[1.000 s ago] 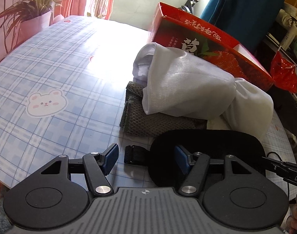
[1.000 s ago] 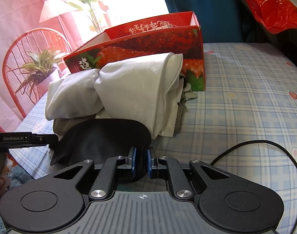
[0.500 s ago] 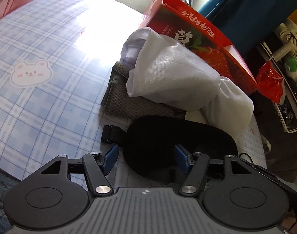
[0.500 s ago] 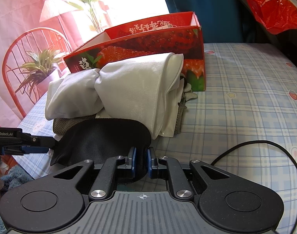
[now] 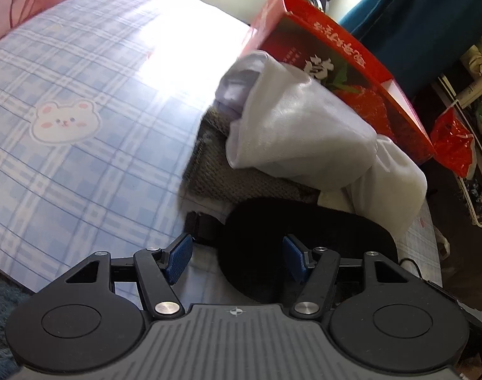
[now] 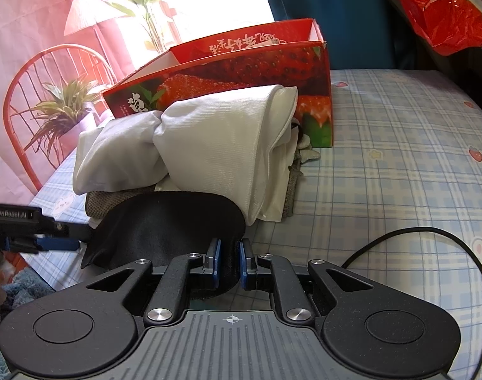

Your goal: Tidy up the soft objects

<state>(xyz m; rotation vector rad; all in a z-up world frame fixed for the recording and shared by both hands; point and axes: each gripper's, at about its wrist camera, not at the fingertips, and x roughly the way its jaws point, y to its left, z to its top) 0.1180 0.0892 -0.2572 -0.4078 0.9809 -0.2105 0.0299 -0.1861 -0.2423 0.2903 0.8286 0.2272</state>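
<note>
Left wrist view gives the near-left side of the pile: the mask's (image 5: 304, 247) black strap end (image 5: 203, 228) sticking out left, the grey towel's (image 5: 228, 174) knit edge under the white cloth (image 5: 304, 126), a bear print (image 5: 65, 122) on the plaid tablecloth (image 5: 82, 174), and the red box (image 5: 335, 63) behind the pile on the far side. Right wrist view shows what that one misses: the box's open top (image 6: 241, 47), a black cable (image 6: 430, 243) looping on the cloth at right, a red chair (image 6: 35, 88) and a potted plant (image 6: 66, 110) far left, and the left gripper (image 6: 51, 242) coming in from the left edge beside the mask's (image 6: 171, 228) left tip. Red bag (image 6: 440, 15) is visible in both. Left gripper (image 5: 237, 258): jaws stand wide, blue pads clear on both sides, the mask's left lobe between them, right pad looks very near the fabric but contact can't be told. Right gripper (image 6: 229, 262): jaws narrow, pads pinching the mask's near edge, fabric bunched between them. Mask lies at the near edge of the table, its far side against the towel and white cloth.
</note>
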